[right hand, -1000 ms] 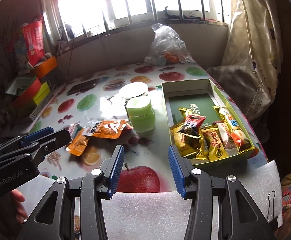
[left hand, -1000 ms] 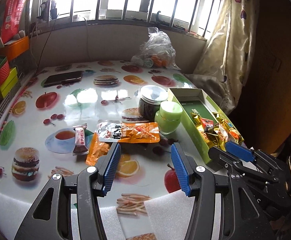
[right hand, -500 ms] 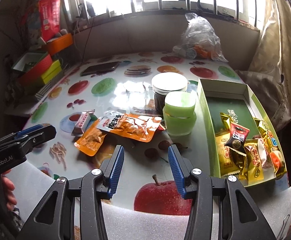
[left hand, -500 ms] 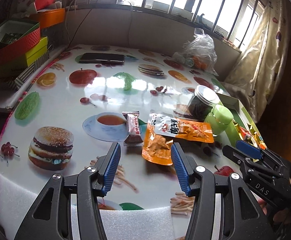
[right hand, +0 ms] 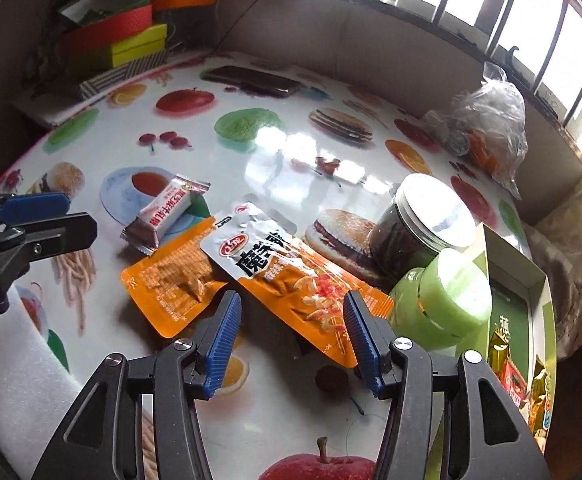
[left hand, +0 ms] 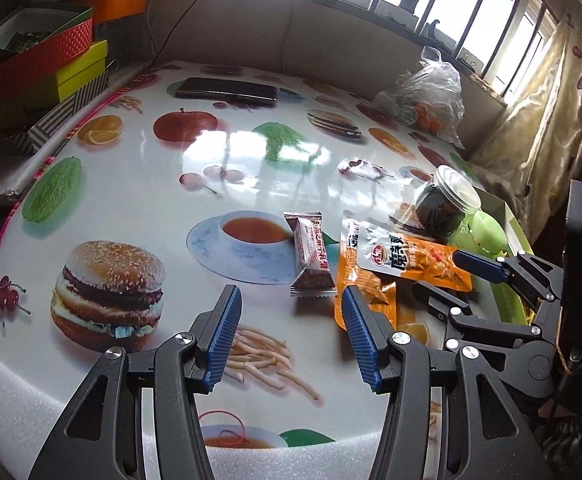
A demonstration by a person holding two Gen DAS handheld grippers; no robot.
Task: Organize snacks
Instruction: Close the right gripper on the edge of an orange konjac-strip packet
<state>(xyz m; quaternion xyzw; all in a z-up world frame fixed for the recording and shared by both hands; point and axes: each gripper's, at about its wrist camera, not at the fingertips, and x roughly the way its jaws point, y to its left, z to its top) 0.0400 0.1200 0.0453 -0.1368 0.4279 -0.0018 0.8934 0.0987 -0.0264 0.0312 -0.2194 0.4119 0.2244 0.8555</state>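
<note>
Three loose snacks lie on the fruit-print table: a small brown-and-white wrapped bar (left hand: 311,256) (right hand: 163,212), a plain orange pouch (left hand: 371,300) (right hand: 175,292), and a silver-and-orange pouch (left hand: 407,256) (right hand: 291,276) lying across it. My left gripper (left hand: 291,300) hovers open just short of the bar, with nothing between its fingers. The jaws of my right gripper (right hand: 291,308) are opening low over the silver-and-orange pouch. Its near end lies between the fingertips and the pads do not press on it. A green box (right hand: 531,280) at the right holds gold-wrapped snacks (right hand: 499,348).
A dark-filled jar with a white lid (right hand: 419,224) and a green jar (right hand: 447,304) stand between the pouches and the box. A phone (left hand: 227,92) and a plastic bag (left hand: 427,100) lie at the back. Stacked boxes (left hand: 39,60) line the left. White foam (left hand: 11,400) pads the front edge.
Both grippers have swung left and dropped toward the loose snacks. The right one has rolled and now sits over the pouches, with its jaws wider than before.
</note>
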